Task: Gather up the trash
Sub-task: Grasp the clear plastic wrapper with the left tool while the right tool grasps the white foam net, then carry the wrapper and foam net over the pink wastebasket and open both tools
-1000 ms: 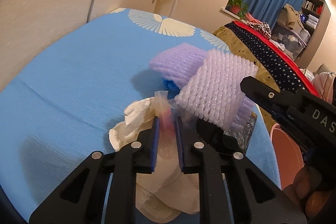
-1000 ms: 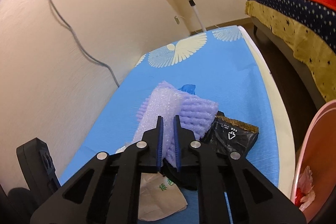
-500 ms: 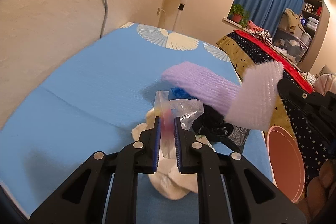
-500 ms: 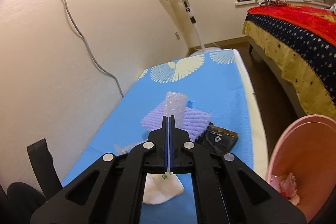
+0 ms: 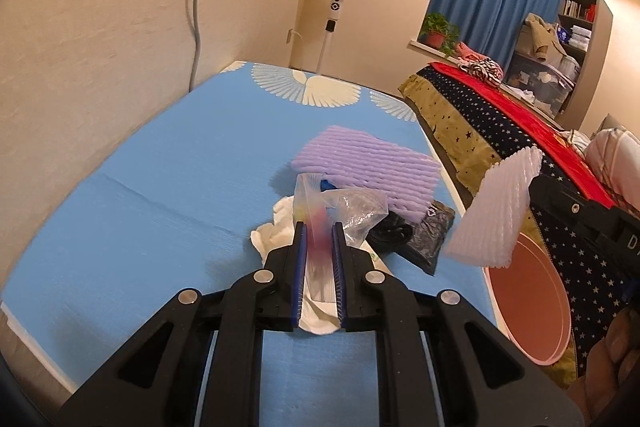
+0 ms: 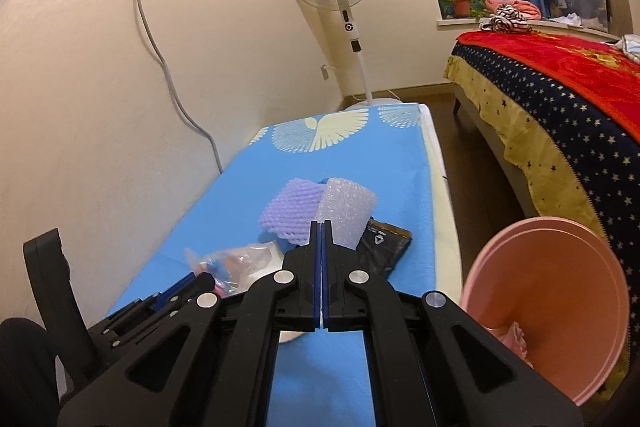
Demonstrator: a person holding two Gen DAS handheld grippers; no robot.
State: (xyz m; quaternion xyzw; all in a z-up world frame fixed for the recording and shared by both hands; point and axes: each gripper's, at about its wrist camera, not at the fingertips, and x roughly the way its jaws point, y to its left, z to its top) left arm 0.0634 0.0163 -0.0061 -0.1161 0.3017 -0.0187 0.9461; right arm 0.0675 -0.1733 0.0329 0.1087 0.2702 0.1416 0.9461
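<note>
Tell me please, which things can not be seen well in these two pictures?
- Pink bin contents: right wrist view, mostly hidden by its wall.
- White paper: left wrist view, partly covered by the left gripper and its clear plastic bag.
- Black packet print: too small to read.
- Blue scrap behind the purple foam net: mostly hidden.

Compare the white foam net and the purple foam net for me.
The white foam net is lifted off the bed, pinched in the right gripper; the purple foam net lies flat on the blue bedsheet. The white one hangs near the pink bin; the purple one partly rests on other trash. Both are ribbed foam netting.
</note>
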